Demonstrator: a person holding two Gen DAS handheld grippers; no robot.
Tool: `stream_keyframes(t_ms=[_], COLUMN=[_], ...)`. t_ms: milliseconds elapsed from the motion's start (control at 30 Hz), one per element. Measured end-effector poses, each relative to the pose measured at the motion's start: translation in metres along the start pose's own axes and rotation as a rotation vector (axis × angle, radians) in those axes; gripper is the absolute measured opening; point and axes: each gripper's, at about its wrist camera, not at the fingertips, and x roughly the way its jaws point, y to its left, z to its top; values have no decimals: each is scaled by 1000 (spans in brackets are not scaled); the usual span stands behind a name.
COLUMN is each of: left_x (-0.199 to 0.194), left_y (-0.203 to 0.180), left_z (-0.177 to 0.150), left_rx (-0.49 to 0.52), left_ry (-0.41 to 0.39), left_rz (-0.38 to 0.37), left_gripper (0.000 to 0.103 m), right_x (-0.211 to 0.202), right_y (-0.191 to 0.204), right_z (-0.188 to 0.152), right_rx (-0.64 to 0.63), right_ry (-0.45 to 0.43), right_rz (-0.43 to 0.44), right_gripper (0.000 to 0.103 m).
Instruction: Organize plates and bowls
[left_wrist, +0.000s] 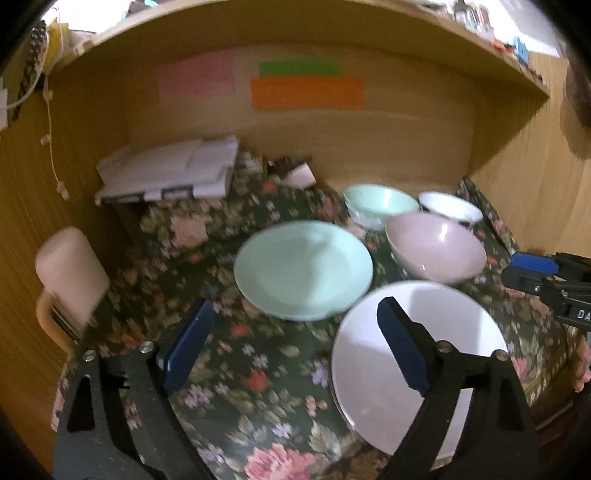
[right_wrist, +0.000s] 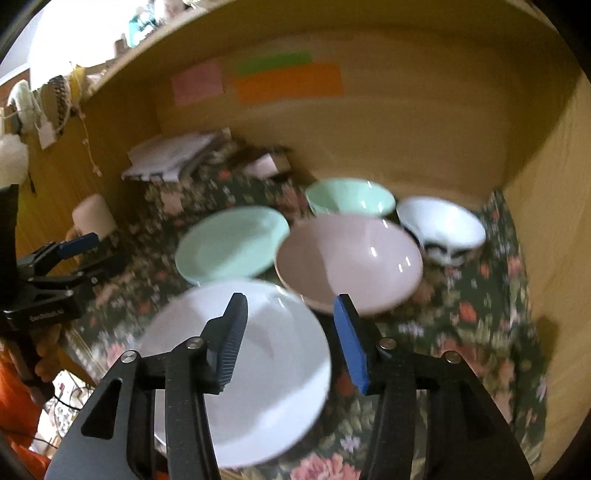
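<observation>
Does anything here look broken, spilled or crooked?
Nothing stands out. The green plate, white plate, pink bowl, green bowl and white bowl all sit upright on the floral cloth, with no visible cracks or spills, though the pictures are blurry.

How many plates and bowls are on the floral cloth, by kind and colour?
Plates: 2, a mint green plate and a white plate.
Bowls: 3, a mint green bowl, a pink bowl and a white bowl.
Total: 5 dishes, none stacked and none held.
</observation>
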Motion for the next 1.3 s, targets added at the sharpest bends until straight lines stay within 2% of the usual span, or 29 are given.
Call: stream_keyframes(t_ms=[100, 167, 267, 500, 800, 1000, 1200, 1233, 1300], left_x=[1, 3, 9, 37, 92, 126, 153, 156, 163], left_y=[7, 12, 20, 39, 59, 71, 74, 75, 76], left_z=[14, 21, 32, 53, 62, 55, 42, 40, 36], left_rx=[-12, -22, -36, -47, -72, -104, -98, -99, -107], left_ry=[-18, -24, -30, -13, 78, 156, 216, 225, 241], left_rz=[9, 18, 26, 66, 66, 58, 56, 58, 63], left_gripper=[100, 100, 102, 102, 102, 102, 102, 102, 102], right_x=[4, 8, 16, 47, 112, 155, 194, 199, 211], right_y=[6, 8, 11, 19, 31, 28, 25, 25, 26], right_z=[17, 28, 41, 62, 79, 85, 89, 89, 88], right_rx=[-10, -23, -30, -47, -71, -92, -101, -104, -115], right_ry=[-24, -38, -52, -37, 81, 168, 274, 294, 337], right_rz=[21, 29, 41, 50, 51, 29, 47, 50, 53], right_gripper=[52, 54, 67, 68, 68, 68, 67, 65, 51])
